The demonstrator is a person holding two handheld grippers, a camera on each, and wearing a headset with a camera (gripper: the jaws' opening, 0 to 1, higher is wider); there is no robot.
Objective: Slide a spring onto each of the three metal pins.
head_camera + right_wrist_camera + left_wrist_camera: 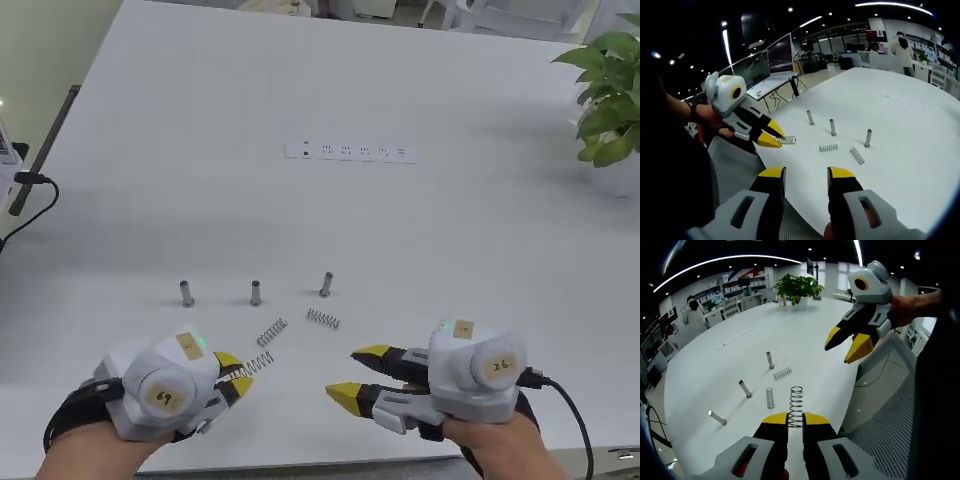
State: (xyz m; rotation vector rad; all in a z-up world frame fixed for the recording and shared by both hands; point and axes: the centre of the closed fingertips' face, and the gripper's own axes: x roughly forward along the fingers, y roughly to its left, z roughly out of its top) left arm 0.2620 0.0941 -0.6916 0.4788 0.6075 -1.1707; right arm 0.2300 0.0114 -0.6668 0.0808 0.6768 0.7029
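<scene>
Spring (796,401) sits pinched in my left jaws; right jaws released. Gripped by one end, it could flick away.

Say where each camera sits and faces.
Head view: on the person's head, facing forward and down at the table; left gripper, right gripper and hands show.
Left gripper view: on the left gripper, facing along jaws shut on a spring toward the pins.
Right gripper view: on the right gripper, facing along its open jaws toward the pins.
Shared: each gripper view shows the other gripper.
</scene>
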